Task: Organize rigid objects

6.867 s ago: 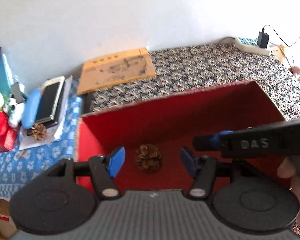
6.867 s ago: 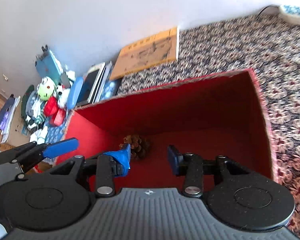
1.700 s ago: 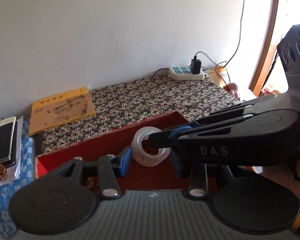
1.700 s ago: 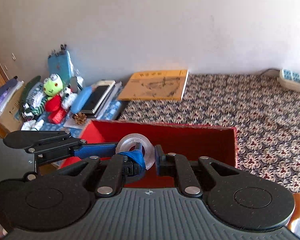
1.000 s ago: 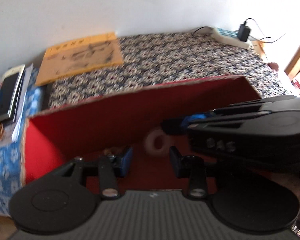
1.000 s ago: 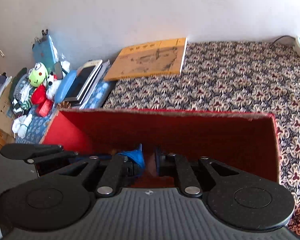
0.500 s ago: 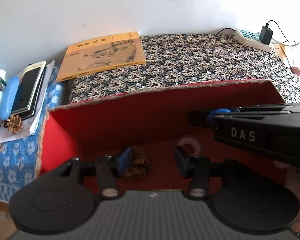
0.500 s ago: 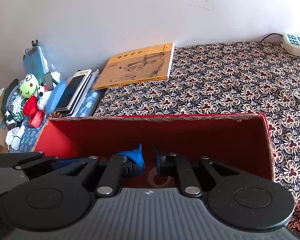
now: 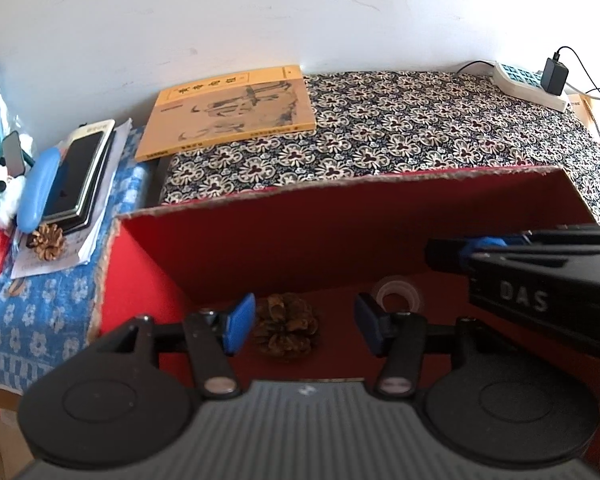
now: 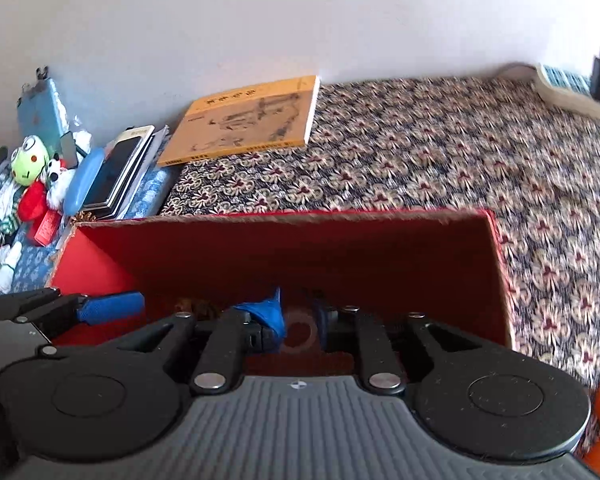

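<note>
Red box (image 9: 340, 236) open on top; pine cone (image 9: 286, 326) and tape roll (image 9: 398, 294) occupy floor, right side bare.

The red box (image 9: 340, 216) looks like cardboard: matt red inside, with a rough, fibrous brown cut rim. On its floor lie a woody, scaly pine cone (image 9: 286, 332) and a roll of clear glossy tape (image 9: 398, 294) (its plastic film shines faintly). The desk (image 9: 420, 120) wears a printed floral cloth. A matt yellow paper-covered book (image 9: 232, 110) lies at its back edge. The left tongs (image 9: 304, 326) are matt black plastic with blue pads (image 9: 240, 322) and metal rivets.
</note>
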Demonstrator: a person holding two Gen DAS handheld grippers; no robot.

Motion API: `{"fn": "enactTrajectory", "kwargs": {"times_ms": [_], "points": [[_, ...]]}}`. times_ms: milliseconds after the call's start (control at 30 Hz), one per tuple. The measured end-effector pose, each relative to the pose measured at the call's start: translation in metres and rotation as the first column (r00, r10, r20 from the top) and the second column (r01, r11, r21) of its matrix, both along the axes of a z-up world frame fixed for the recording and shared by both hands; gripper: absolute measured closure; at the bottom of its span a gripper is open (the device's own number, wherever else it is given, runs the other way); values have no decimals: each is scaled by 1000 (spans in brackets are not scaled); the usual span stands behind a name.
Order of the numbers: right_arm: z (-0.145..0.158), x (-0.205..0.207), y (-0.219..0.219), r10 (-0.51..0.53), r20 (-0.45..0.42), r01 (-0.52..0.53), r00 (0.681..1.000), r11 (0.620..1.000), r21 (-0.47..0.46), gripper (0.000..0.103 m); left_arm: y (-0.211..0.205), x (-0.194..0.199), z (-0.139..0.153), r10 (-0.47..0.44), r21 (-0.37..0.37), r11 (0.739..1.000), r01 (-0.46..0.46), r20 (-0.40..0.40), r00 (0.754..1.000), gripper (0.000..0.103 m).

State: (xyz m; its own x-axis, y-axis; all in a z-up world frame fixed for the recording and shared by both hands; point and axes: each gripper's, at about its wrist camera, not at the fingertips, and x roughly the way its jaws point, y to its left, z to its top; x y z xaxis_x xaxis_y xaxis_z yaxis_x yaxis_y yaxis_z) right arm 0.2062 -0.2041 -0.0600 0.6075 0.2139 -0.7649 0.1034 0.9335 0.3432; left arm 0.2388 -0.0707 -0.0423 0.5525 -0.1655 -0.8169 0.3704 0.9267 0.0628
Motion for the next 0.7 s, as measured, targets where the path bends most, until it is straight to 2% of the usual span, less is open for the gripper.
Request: {"fn": "enactTrajectory", "kwargs": {"times_ms": [267,367,700], "points": [[1,-17,-9,-64,-10,64,998,998,-3,102,-1,-1,0,17,16,1000,-17,17,1000,45],[0,-19,-14,-89,-6,89,996,995,35,103,-1,-1,0,22,19,1000,-22,22,1000,45],[-1,-19,-2,-79,0,79,997,997,-17,103,-1,-1,0,50,42,998,-51,41,998,45]]}}
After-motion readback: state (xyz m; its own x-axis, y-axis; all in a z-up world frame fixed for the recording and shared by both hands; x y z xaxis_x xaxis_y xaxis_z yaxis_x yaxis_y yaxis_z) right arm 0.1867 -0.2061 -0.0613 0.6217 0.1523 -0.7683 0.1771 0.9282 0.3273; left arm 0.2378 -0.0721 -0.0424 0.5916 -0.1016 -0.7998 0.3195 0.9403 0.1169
